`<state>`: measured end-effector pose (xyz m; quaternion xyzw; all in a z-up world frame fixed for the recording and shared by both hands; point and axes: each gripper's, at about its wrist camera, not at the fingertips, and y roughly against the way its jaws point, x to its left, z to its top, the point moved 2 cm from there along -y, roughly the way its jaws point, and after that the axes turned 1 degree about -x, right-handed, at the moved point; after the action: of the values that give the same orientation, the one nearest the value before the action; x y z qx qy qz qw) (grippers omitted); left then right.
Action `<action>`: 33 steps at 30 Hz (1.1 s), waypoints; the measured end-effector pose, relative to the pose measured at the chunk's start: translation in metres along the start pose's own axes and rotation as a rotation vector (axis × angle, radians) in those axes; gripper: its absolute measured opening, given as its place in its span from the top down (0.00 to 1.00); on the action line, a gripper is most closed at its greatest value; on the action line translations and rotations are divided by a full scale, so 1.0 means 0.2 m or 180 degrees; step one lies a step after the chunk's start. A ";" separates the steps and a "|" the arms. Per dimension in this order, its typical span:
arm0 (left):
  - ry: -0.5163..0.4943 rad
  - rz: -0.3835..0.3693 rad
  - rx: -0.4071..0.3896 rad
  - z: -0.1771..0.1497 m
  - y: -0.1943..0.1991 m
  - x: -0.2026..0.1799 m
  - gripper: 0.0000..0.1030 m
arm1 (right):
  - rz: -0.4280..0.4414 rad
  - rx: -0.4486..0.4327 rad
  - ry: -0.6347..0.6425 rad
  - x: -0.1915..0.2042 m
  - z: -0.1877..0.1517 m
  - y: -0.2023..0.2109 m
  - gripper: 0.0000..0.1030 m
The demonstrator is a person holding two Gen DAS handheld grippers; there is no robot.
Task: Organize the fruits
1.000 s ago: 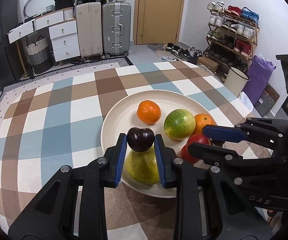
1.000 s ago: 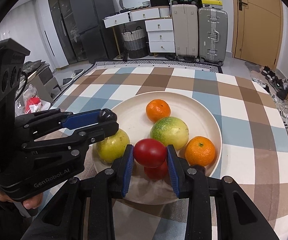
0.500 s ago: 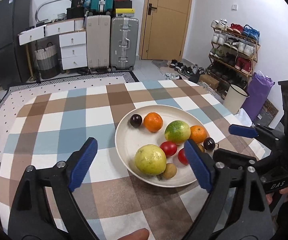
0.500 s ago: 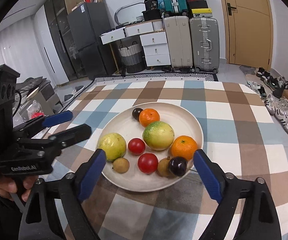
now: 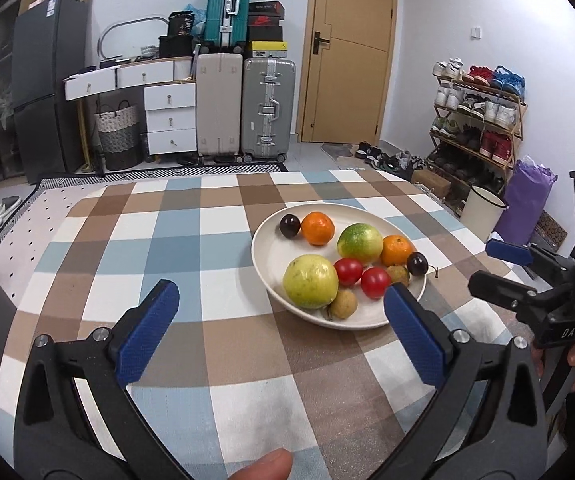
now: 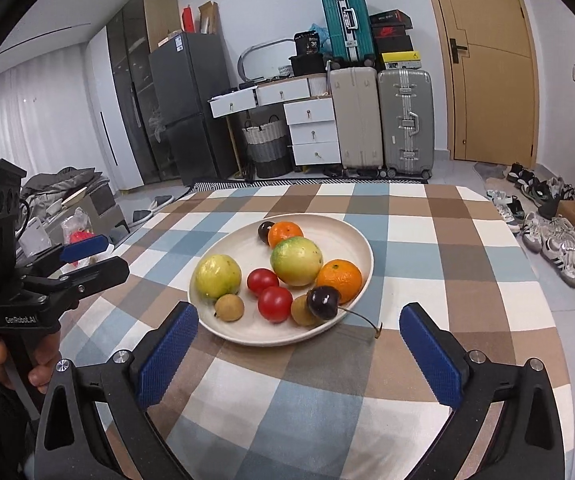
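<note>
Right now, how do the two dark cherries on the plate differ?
The far cherry sits at the back of the plate, touching an orange; the near cherry sits at the front rim. The near cherry shows a long stem reaching over the rim; the far cherry shows none. Both are dark and glossy.

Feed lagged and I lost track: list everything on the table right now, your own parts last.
plate: 1, cream, middle of table
oranges: 2, orange, far side and right side of plate
tomatoes: 2, red, plate centre, side by side
green-yellow fruits: 2, one left, one centre of plate
dark cherries: 2, one at far rim, one at near right rim, stem overhanging
small brown fruits: 2, tan, near rim
tablecloth: 1, blue, brown and white check
left tool: open, empty, short of the plate
right tool: open, empty, short of the plate
</note>
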<state>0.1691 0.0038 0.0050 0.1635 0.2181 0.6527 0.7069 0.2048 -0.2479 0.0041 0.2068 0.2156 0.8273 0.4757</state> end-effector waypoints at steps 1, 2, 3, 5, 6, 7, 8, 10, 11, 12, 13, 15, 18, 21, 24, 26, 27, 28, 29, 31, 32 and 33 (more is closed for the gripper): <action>0.0028 0.0013 -0.0028 -0.02 0.00 0.00 0.01 | 0.0004 -0.0035 0.0001 0.00 -0.01 0.01 0.01; 0.0058 0.0019 -0.0048 -0.04 0.00 0.00 0.01 | 0.0022 -0.0046 0.0003 0.00 -0.01 0.01 0.00; 0.0084 0.0024 -0.0057 -0.06 0.01 0.00 0.01 | 0.0035 -0.0047 0.0009 0.01 -0.02 0.01 0.01; 0.0090 0.0042 -0.0060 -0.08 0.00 0.00 0.01 | 0.0028 -0.0099 0.0042 0.02 -0.02 0.02 0.00; 0.0081 0.0051 -0.0071 -0.09 0.00 0.00 0.01 | 0.0020 -0.0121 0.0056 0.03 -0.02 0.03 0.00; 0.0064 0.0070 -0.0084 -0.10 0.00 -0.01 0.01 | 0.0013 -0.0137 0.0069 0.03 -0.02 0.02 0.00; 0.0055 0.0096 -0.0085 -0.11 -0.01 -0.01 0.01 | 0.0005 -0.0139 0.0075 0.03 -0.02 0.02 0.01; 0.0049 0.0126 -0.0092 -0.12 -0.02 -0.01 0.01 | -0.0001 -0.0157 0.0104 0.04 -0.03 0.02 0.00; 0.0047 0.0131 -0.0097 -0.12 -0.02 -0.01 0.01 | -0.0008 -0.0174 0.0127 0.04 -0.04 0.02 0.00; 0.0048 0.0135 -0.0093 -0.12 -0.02 -0.01 0.01 | -0.0018 -0.0180 0.0141 0.05 -0.04 0.03 0.00; 0.0052 0.0133 -0.0109 -0.12 -0.02 -0.01 0.01 | -0.0037 -0.0184 0.0161 0.05 -0.05 0.03 0.00; 0.0055 0.0113 -0.0122 -0.12 -0.02 -0.01 0.01 | -0.0046 -0.0228 0.0167 0.05 -0.04 0.04 0.00; 0.0049 0.0123 -0.0119 -0.12 -0.03 -0.01 0.01 | -0.0054 -0.0291 0.0164 0.05 -0.05 0.06 0.00; 0.0033 0.0129 -0.0108 -0.12 -0.03 -0.01 0.01 | -0.0068 -0.0344 0.0156 0.05 -0.05 0.08 0.00; 0.0009 0.0097 -0.0103 -0.12 -0.03 -0.01 0.01 | -0.0053 -0.0390 0.0107 0.03 -0.04 0.09 0.00; -0.0012 0.0100 -0.0098 -0.12 -0.03 -0.02 0.01 | -0.0059 -0.0423 0.0058 0.02 -0.04 0.11 0.00; -0.0021 0.0096 -0.0093 -0.12 -0.04 -0.02 0.01 | -0.0060 -0.0433 0.0051 0.01 -0.04 0.11 0.00; -0.0026 0.0097 -0.0092 -0.12 -0.04 -0.02 0.01 | -0.0063 -0.0442 0.0046 0.01 -0.05 0.11 0.00; -0.0022 0.0101 -0.0094 -0.12 -0.04 -0.02 0.01 | -0.0072 -0.0451 0.0044 0.01 -0.05 0.11 0.00; -0.0016 0.0096 -0.0093 -0.12 -0.04 -0.02 0.01 | -0.0068 -0.0455 0.0042 0.01 -0.04 0.12 0.00; -0.0015 0.0096 -0.0093 -0.12 -0.04 -0.03 0.01 | -0.0069 -0.0451 0.0039 0.01 -0.04 0.12 0.00; -0.0014 0.0098 -0.0095 -0.12 -0.03 -0.03 0.01 | -0.0075 -0.0453 0.0042 0.01 -0.05 0.12 0.00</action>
<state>0.1622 -0.0032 -0.0187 0.1577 0.2042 0.6663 0.6996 0.1820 -0.2580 0.0102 0.1644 0.1617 0.8363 0.4975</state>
